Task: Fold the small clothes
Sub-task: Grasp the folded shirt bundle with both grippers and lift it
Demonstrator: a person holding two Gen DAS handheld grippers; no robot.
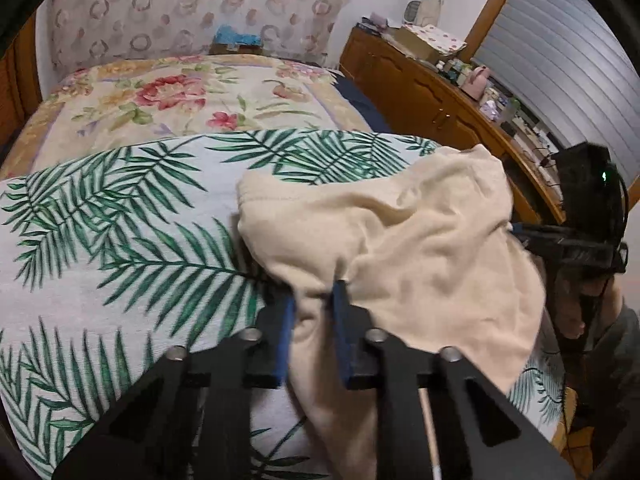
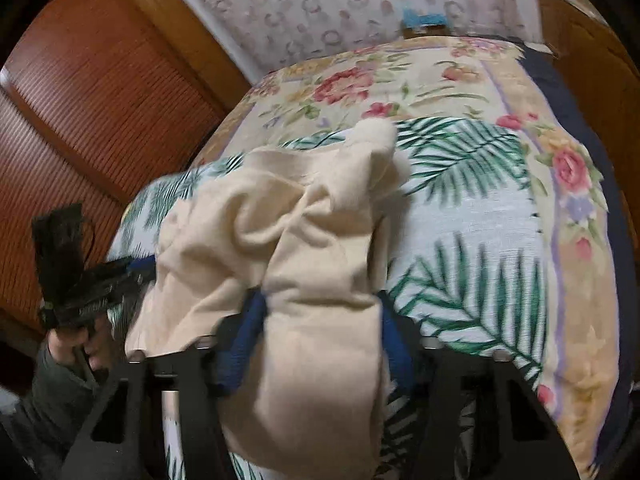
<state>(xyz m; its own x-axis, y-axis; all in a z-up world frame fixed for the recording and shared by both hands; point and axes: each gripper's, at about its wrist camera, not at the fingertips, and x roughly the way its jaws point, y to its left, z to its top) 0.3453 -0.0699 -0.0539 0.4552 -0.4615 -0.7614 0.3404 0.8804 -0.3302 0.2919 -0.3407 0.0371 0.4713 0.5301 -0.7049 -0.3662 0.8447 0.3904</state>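
1. Bed (image 1: pixel 168 96): a floral quilt, with a palm-leaf cloth (image 1: pixel 120 240) spread over its near end as the working surface.
2. Cream garment (image 1: pixel 400 240): bunched and creased on the palm-leaf cloth, its near edges drawn up toward both grippers, not laid flat.
3. Right gripper (image 2: pixel 320 340): jaws at middling width, a thick fold of the cream garment between the blue pads and filling the gap; judged held.
4. Left gripper (image 1: pixel 314 312): jaws narrow, pinching a thin strip of the same garment.
5. Risks, as judged: the left pinch is slight and could slip under tension; the right bundle may hold several layers, so a fold would set crooked; uneven pulling could drag the palm-leaf cloth.
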